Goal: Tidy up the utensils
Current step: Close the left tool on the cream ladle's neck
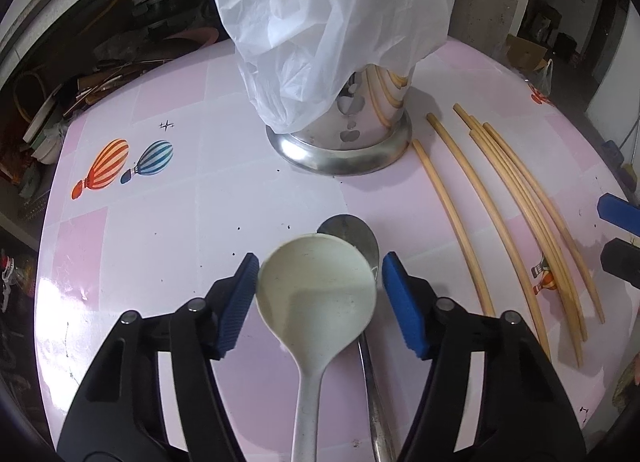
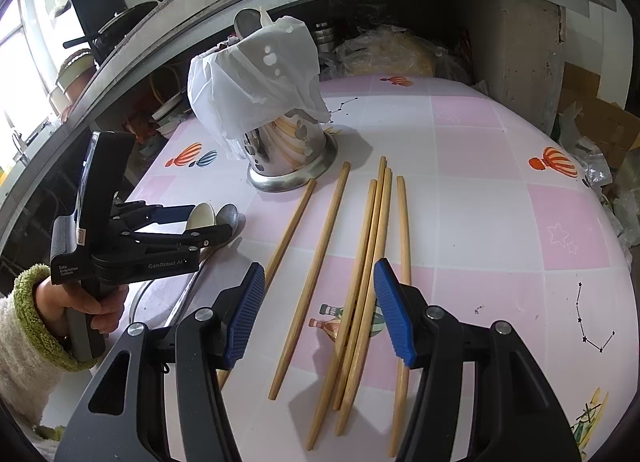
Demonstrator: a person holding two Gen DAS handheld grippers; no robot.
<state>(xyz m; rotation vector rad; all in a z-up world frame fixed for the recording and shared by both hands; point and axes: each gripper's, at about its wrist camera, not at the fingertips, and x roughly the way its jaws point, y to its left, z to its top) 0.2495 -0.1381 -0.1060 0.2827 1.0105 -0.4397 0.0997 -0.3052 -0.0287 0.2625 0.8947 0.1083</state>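
The glossy pink-and-white checked desk (image 2: 480, 190) carries a perforated steel holder (image 2: 286, 150) draped in crinkled white plastic (image 1: 320, 22). Six slim wooden chopsticks (image 2: 360, 270) lie near its base. The left gripper (image 1: 318, 286) is spread wide around a cream plastic spoon (image 1: 316, 282) overlapping a metal spoon (image 1: 356, 238). The right gripper (image 2: 320, 310) hovers released over the chopsticks.
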